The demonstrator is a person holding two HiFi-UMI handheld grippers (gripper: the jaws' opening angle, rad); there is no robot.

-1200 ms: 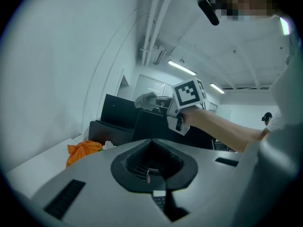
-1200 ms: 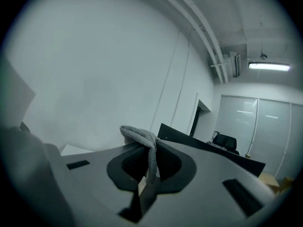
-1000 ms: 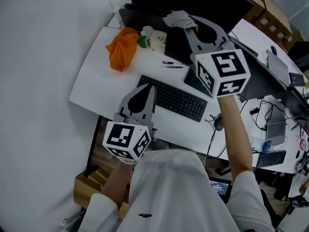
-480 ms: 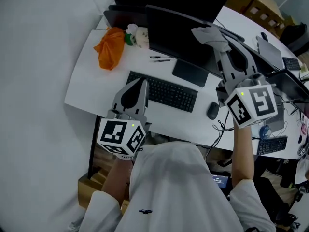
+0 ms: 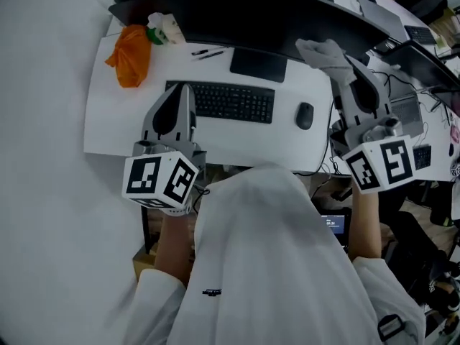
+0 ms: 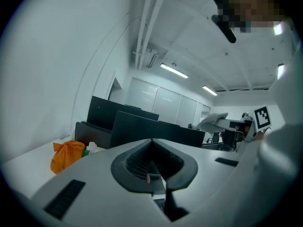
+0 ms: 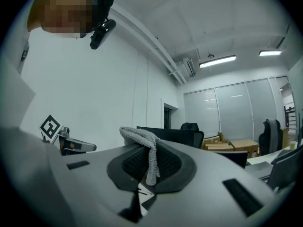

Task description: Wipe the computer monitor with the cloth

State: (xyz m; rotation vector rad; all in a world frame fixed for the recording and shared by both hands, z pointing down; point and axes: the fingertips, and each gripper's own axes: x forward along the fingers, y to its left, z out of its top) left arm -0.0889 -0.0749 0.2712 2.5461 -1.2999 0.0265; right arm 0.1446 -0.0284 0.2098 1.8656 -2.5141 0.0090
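Note:
The dark monitor (image 5: 266, 16) stands across the back of the white desk (image 5: 108, 121). My right gripper (image 5: 336, 62) is shut on a grey cloth (image 5: 321, 50), which sits by the monitor's right end; I cannot tell if it touches the screen. In the right gripper view the cloth (image 7: 144, 145) drapes over the tip of the shut right gripper (image 7: 149, 150). My left gripper (image 5: 183, 88) hangs above the left end of the keyboard (image 5: 230, 103), shut with nothing in it. The left gripper view shows the shut left gripper (image 6: 152, 143) pointing at the monitor (image 6: 156, 131).
An orange bag (image 5: 129, 54) and a small bottle (image 5: 162, 27) lie at the desk's back left, pens (image 5: 208, 52) behind the keyboard, a mouse (image 5: 305, 115) at its right. More desks with cables and devices (image 5: 410, 113) stand to the right.
My right gripper has carried the cloth rightwards along the monitor, from its left part to its right end. The left gripper has stayed near the keyboard's left end.

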